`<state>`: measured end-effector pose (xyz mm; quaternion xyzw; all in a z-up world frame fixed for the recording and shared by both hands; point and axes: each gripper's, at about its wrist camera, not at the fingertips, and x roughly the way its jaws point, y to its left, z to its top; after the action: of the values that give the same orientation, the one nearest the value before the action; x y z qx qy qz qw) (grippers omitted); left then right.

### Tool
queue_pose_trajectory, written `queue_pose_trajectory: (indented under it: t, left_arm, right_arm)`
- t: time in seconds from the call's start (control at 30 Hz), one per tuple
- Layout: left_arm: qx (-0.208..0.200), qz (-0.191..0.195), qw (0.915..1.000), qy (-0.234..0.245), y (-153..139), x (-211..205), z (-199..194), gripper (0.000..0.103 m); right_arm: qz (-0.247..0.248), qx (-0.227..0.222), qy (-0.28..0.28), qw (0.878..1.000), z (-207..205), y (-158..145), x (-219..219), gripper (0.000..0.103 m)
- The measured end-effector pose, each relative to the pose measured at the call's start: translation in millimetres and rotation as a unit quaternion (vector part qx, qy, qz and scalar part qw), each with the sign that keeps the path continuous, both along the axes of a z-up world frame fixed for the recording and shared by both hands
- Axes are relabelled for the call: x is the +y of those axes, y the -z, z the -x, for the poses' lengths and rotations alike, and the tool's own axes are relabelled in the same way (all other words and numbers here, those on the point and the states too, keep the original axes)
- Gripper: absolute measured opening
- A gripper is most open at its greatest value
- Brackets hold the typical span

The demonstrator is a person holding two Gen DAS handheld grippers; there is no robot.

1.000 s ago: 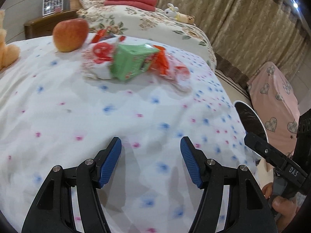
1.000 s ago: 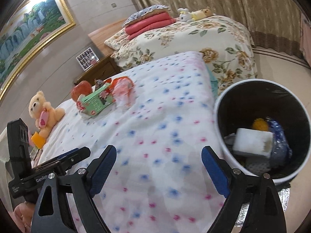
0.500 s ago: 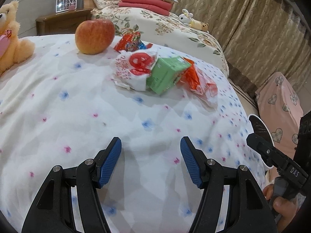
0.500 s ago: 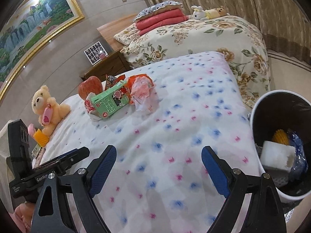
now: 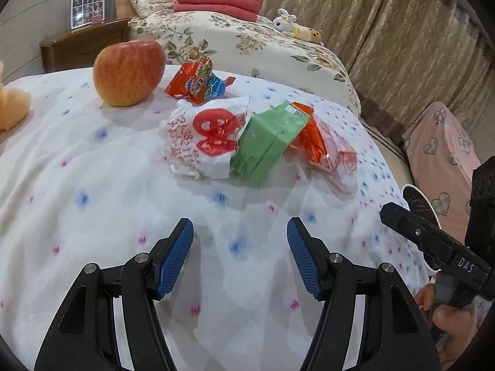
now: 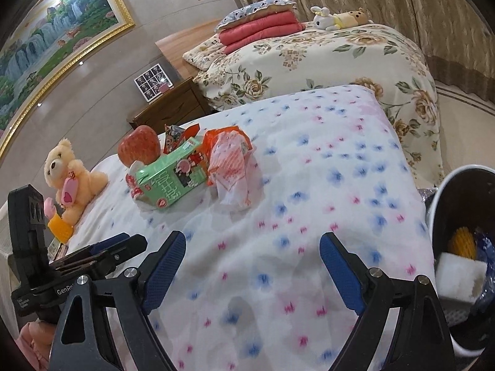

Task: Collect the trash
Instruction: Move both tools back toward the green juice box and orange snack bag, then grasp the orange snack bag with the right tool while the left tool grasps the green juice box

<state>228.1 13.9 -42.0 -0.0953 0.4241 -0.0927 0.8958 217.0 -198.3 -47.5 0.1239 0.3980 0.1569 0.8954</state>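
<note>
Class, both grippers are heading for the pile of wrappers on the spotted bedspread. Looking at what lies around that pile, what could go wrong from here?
1. The apple sits right beside the red snack packet; a reach there might knock it rolling.
2. The white wrapper, green carton and orange wrapper overlap, so lifting one may drag another.
3. The bin stands off the bed's edge; loosely gripped trash could miss it.

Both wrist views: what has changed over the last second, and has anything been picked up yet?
Both grippers have advanced over the bed toward the trash pile; the green carton and white wrapper loom larger, and the bin has slid to the right edge. Nothing taken: left gripper and right gripper remain open and empty. Apple, wrappers and teddy bear lie unmoved.
</note>
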Motion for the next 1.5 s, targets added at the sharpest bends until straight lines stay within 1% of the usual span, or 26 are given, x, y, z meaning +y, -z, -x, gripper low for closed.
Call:
queue_pose_trajectory:
  t: [0.07,0.23,0.3,0.47,0.53,0.57,0.6,0.63,0.67,0.83,0.97,1.17,1.23,1.3,1.33,1.37,1.4,1.5]
  left_arm:
    - [-0.001,0.005,1.0000,0.005,0,1,-6,0.064]
    - [-0.004,0.008,0.9998,0.019,-1,-1,-20,0.064]
    - [-0.002,0.009,0.9997,0.024,0,-1,-25,0.064]
    - [-0.003,0.009,0.9994,0.034,0,-2,-29,0.064]
    - [-0.007,0.007,0.9993,0.035,-1,-3,-29,0.064]
    - [-0.009,0.006,0.9994,0.034,-2,-3,-29,0.064]
    - [-0.011,0.005,0.9994,0.033,-2,-4,-29,0.064]
    - [-0.014,0.004,0.9994,0.032,-3,-4,-29,0.064]
    - [-0.018,0.003,0.9994,0.031,-4,-5,-29,0.064]
    - [-0.034,-0.004,0.9992,0.022,-8,-8,-33,0.064]
    - [-0.032,-0.008,0.9993,0.020,-7,-13,-40,0.064]
    - [-0.044,-0.014,0.9985,0.031,-10,-21,-40,0.064]
    - [-0.046,-0.014,0.9980,0.041,-10,-26,-38,0.058]
    - [-0.042,-0.010,0.9974,0.057,-10,-32,-34,0.034]
    - [-0.036,-0.008,0.9972,0.066,-9,-37,-31,0.029]
    - [-0.032,-0.007,0.9968,0.073,-8,-41,-28,0.020]
    - [-0.030,-0.006,0.9965,0.078,-7,-44,-25,0.013]
    - [-0.029,0.003,0.9953,0.093,-10,-52,-12,0.012]
  right_arm:
    - [-0.001,0.001,0.000,1.000,-5,1,1,0.086]
    - [-0.005,0.006,0.001,1.000,-19,3,5,0.073]
    - [-0.007,0.009,-0.001,1.000,-25,4,8,0.070]
    - [-0.011,0.013,-0.007,1.000,-43,7,16,0.064]
    - [-0.013,0.016,-0.009,1.000,-49,9,19,0.058]
    - [-0.015,0.016,-0.010,1.000,-51,9,20,0.052]
    - [-0.016,0.016,-0.012,1.000,-53,9,21,0.043]
    - [-0.017,0.016,-0.015,1.000,-54,9,21,0.037]
    - [-0.019,0.015,-0.017,1.000,-53,9,20,0.026]
    - [-0.032,0.012,-0.006,0.999,-40,8,6,0.023]
    - [-0.039,0.011,0.008,0.999,-22,6,-10,0.023]
    - [-0.050,0.017,0.030,0.998,1,7,-34,0.023]
    - [-0.051,0.016,0.035,0.998,6,5,-38,0.023]
    - [-0.053,0.015,0.039,0.998,11,4,-42,0.022]
    - [-0.052,0.015,0.040,0.998,13,3,-43,0.022]
    - [-0.052,0.014,0.042,0.998,16,2,-44,0.022]
    - [-0.051,0.013,0.043,0.998,19,2,-46,0.022]
    - [-0.050,0.013,0.045,0.998,26,-1,-53,0.022]
